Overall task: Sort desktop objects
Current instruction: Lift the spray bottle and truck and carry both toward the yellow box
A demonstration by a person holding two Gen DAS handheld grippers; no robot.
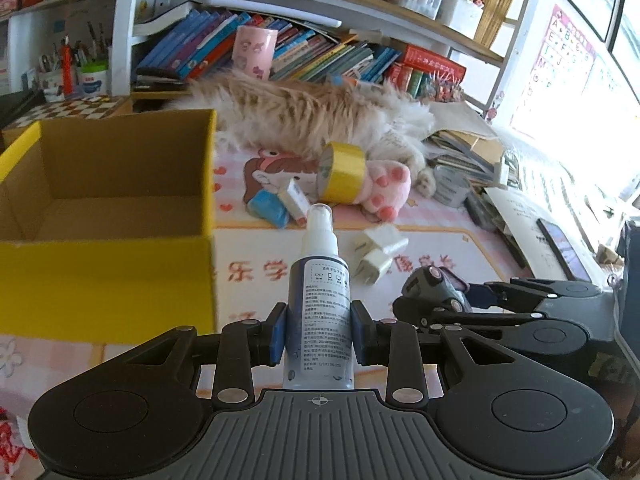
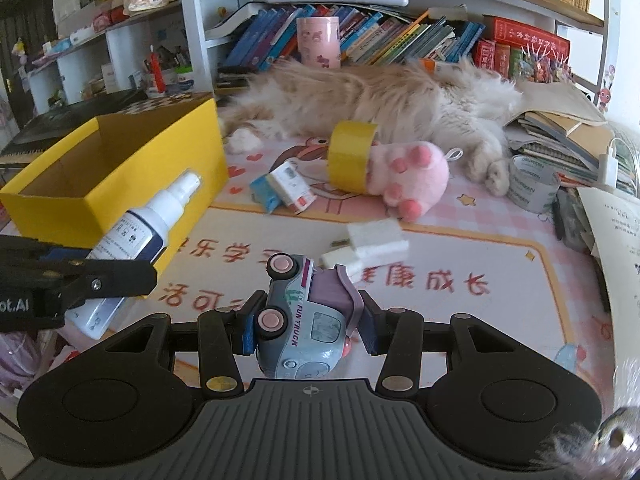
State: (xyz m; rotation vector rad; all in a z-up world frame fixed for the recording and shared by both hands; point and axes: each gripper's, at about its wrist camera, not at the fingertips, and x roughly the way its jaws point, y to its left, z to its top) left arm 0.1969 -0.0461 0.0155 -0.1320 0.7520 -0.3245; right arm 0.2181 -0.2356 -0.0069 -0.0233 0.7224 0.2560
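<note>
Pinching spray bottle point(image 1: 318, 304) in my left gripper point(image 1: 319, 334), toy truck point(image 2: 306, 320) in right gripper point(image 2: 308, 330); yellow box point(image 1: 100, 216) at ten o'clock.

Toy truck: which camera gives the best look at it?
The right wrist view. There the toy truck sits centred and close between the right gripper's pads, with wheels and lettering readable. The left wrist view shows only part of it at the right, small and half hidden by that gripper.

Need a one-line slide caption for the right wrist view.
Right gripper clamps a toy truck above the mat while the left gripper carries a spray bottle beside the yellow box.
</note>
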